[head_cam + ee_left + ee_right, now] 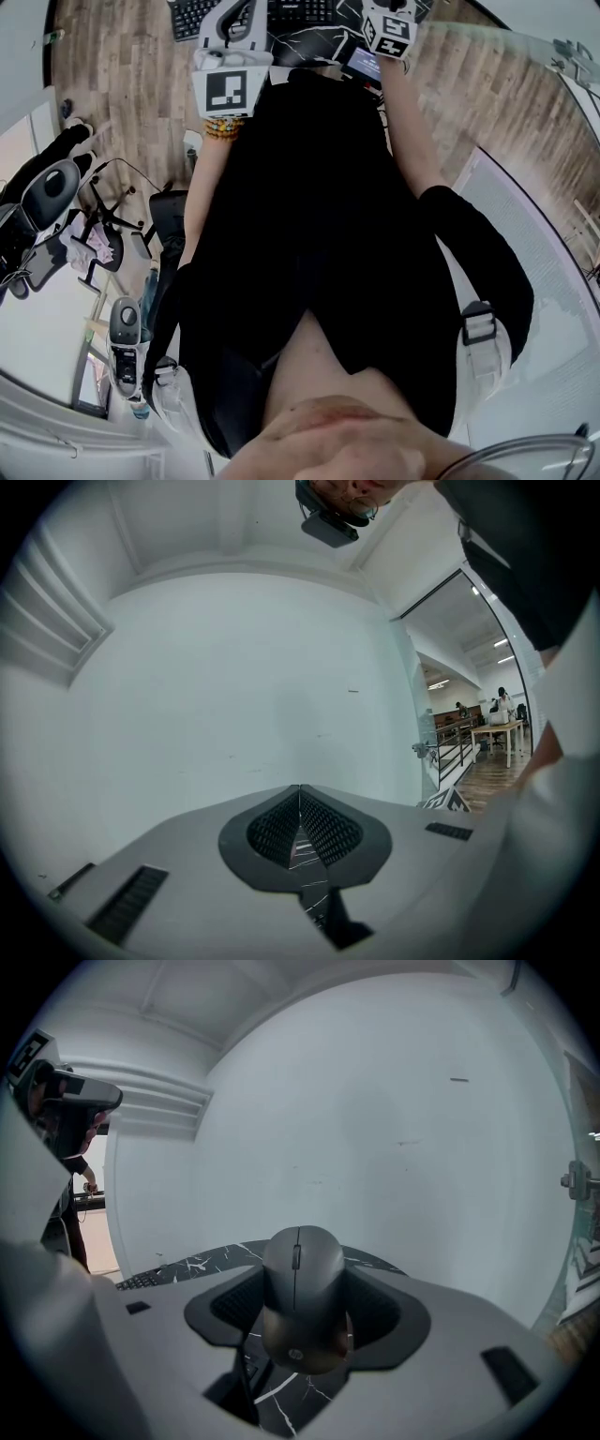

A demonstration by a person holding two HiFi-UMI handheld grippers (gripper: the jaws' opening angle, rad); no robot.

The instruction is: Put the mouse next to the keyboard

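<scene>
A person in a black top stood over a keyboard and held a two-jaw gripper in each hand. The right gripper had its jaws clamped on the sides of a dark grey mouse. The mouse's scroll wheel faced up and its rounded tail pointed toward the camera. That side-on pinch probably kept the mouse level, ready to be set flat on its base. It appeared to hang just above the dark marbled mat that carried the keyboard, and a sliver of the keys showed to the mouse's left. From there the mouse was near the keyboard but not yet set down beside it. In the head view the right gripper hovered off the keyboard's right end. The left gripper sat over the keyboard's middle and hid part of it. The left gripper's jaws were pressed together with nothing between them and pointed at a blank white wall (it looked idle, likely kept out of the way). By count there were two grippers, one mouse, one mat and, as far as the view allowed, one keyboard.
</scene>
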